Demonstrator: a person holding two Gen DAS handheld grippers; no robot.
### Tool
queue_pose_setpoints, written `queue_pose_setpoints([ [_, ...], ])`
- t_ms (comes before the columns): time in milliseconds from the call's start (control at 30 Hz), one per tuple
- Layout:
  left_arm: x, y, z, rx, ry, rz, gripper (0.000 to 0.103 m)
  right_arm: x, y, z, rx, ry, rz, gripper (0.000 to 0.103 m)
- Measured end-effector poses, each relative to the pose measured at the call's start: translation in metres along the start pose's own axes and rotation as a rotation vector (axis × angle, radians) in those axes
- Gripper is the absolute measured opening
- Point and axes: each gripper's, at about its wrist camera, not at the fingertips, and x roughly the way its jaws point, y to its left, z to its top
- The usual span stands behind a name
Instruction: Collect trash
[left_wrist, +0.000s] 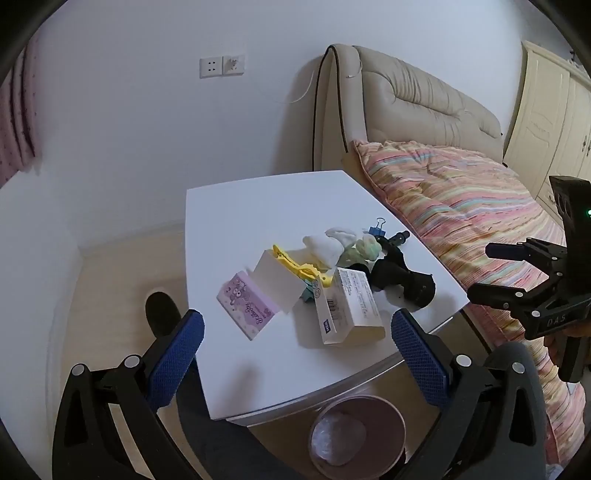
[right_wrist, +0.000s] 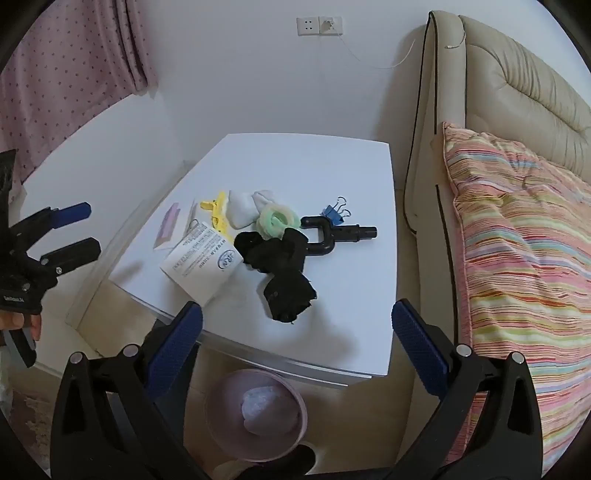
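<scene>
Trash is seen scattered on the white square tabletop (right_wrist: 295, 166), with a round pink plastic waste bin (right_wrist: 221, 439) set on the floor just below its near edge — a crumpled white wad lies inside. Nearest the cameras, the left gripper (left_wrist: 295, 354) and the right gripper (right_wrist: 295, 354) are held with blue-padded fingers (left_wrist: 173, 358) spread wide, nothing between them. On the tabletop, a white printed cardboard box (left_wrist: 349, 306) is laid beside a crumpled black cloth (right_wrist: 284, 273). A pink patterned box (left_wrist: 245, 304) and a yellow plastic clip (left_wrist: 299, 267) lie to the left. Farther back are found a pale green hair scrunchie (right_wrist: 277, 219), white crumpled tissue (right_wrist: 242, 208), a black U-shaped pipe fitting (right_wrist: 332, 236) and a blue binder clip (right_wrist: 334, 212) — all close together. A striped quilt (right_wrist: 517, 258) is spread on the bed to the right.
</scene>
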Motion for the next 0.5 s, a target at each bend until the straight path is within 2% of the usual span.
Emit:
queue_pose_setpoints([
  [500, 0.0009, 0.0008, -0.0018, -0.001, 0.0, -0.008, 0.097, -0.0023, -0.0006, -0.0005, -0.01, 0.009, -0.01, 0.1],
])
